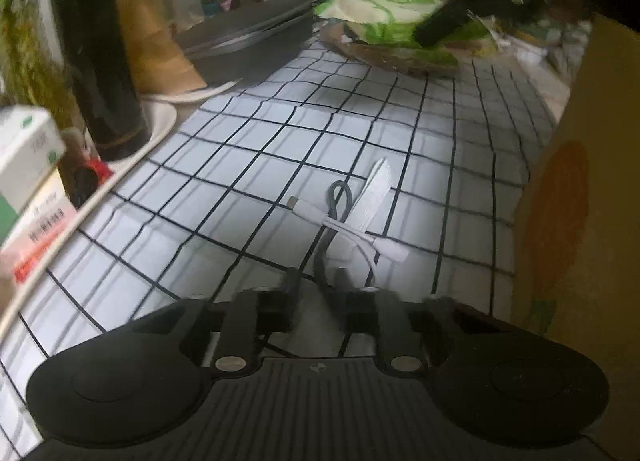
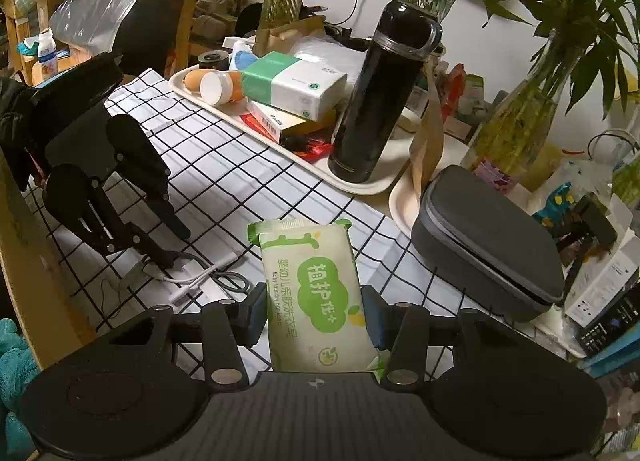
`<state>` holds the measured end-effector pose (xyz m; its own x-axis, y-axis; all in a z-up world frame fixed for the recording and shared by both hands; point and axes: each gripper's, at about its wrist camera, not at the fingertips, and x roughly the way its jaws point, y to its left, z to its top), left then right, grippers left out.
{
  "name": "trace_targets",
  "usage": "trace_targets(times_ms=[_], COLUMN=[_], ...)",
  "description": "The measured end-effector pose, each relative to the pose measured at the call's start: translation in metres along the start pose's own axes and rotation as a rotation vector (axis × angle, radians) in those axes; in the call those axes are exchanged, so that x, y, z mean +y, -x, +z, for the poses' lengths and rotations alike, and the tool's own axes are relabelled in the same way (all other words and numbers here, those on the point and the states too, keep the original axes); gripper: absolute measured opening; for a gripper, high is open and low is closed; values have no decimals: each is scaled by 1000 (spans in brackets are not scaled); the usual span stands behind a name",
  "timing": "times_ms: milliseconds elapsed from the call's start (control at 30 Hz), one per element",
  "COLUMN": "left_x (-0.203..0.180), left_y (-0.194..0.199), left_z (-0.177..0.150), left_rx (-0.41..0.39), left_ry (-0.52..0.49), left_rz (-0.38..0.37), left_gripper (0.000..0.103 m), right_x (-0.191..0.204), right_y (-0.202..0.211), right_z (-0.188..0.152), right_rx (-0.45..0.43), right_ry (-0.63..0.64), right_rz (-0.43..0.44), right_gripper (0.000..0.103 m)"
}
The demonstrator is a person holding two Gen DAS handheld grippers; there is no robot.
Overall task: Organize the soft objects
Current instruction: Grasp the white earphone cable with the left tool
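Observation:
My right gripper [image 2: 316,317] is shut on a soft green-and-cream soap pouch [image 2: 316,293] and holds it above the checked tablecloth [image 2: 224,165]. The pouch also shows in the left wrist view [image 1: 384,9], far ahead, with the right gripper [image 1: 444,21] on it. My left gripper [image 1: 316,281] is low over the cloth, its fingers close together around a grey cable [image 1: 324,257] of a small bundle of white and grey cables [image 1: 352,217]. In the right wrist view the left gripper [image 2: 160,257] touches that bundle [image 2: 204,277].
A cream tray [image 2: 360,185] holds a black flask [image 2: 380,101], tissue boxes [image 2: 292,85] and small cups. A grey zip case [image 2: 488,245] lies to the right. A cardboard box wall [image 1: 580,201] stands at the right of the left view. Vases with plants stand behind.

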<state>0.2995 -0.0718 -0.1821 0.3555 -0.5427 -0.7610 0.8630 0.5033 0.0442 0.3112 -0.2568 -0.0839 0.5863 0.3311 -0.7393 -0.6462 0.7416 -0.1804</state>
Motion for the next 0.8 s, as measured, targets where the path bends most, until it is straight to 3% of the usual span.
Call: trace_targets(times_ms=[500, 800], left_x=[11, 41], left_y=[16, 53], left_z=[-4, -10], left_rx=[46, 11], left_ry=[-9, 95], left_rz=[45, 207], left_gripper=[3, 3], right_x=[-1, -1], right_y=[1, 2], right_z=[-3, -6], right_rx=[3, 7], right_ry=[0, -11], right_rz=[-16, -38], right_gripper=[51, 51])
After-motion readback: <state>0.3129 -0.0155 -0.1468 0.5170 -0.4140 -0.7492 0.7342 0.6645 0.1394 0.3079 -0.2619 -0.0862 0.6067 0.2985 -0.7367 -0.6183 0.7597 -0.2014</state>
